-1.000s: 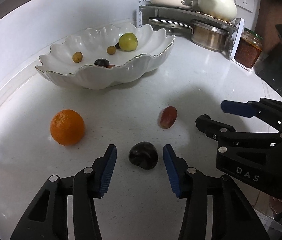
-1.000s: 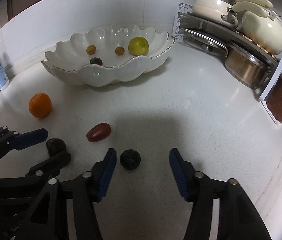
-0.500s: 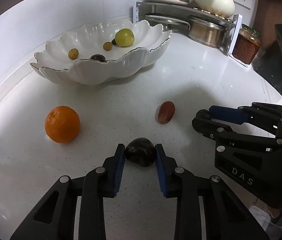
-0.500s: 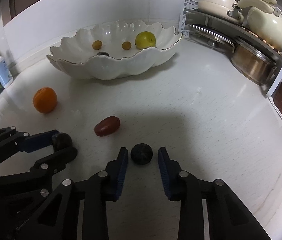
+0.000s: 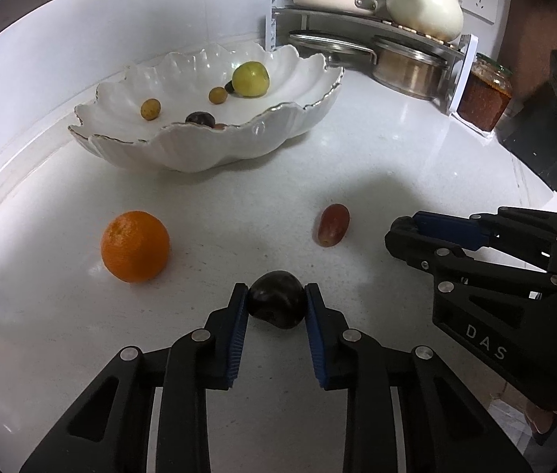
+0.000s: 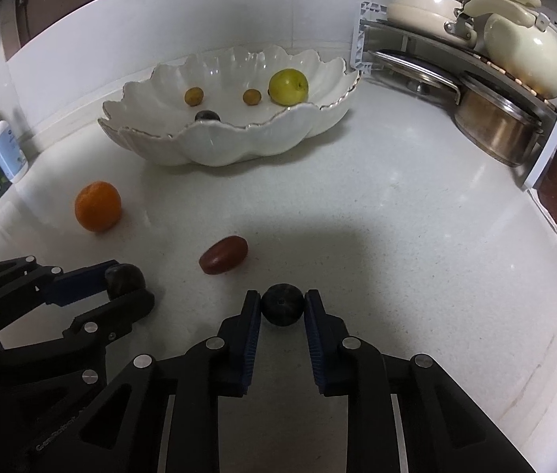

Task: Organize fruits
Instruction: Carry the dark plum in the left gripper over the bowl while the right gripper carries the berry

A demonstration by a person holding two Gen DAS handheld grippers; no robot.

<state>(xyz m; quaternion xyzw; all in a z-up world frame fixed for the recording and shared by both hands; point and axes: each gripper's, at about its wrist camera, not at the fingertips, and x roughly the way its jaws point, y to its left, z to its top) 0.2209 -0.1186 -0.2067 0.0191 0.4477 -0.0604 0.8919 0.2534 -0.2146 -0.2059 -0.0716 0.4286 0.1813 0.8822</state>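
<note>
While both fruits sit on the counter [image 5: 397, 165], the left gripper [image 5: 276, 305] pinches a dark plum [image 5: 276, 303] and the right gripper [image 6: 281, 309] a small dark fruit [image 6: 281, 304] — gripped low, probably for lifting toward the scalloped bowl [image 5: 278, 134].

Both views are dimly and unevenly lit, with a cool grey cast. A broad soft shadow is thrown across the near middle of the white countertop [image 6: 416, 197], while its far right part is brighter. Small glints are seen on the white bowl [image 5: 215, 146] rim. Straight lines are bent by fisheye distortion, and the corners are blacked out. Focus is sharp; no motion blur is seen.
</note>
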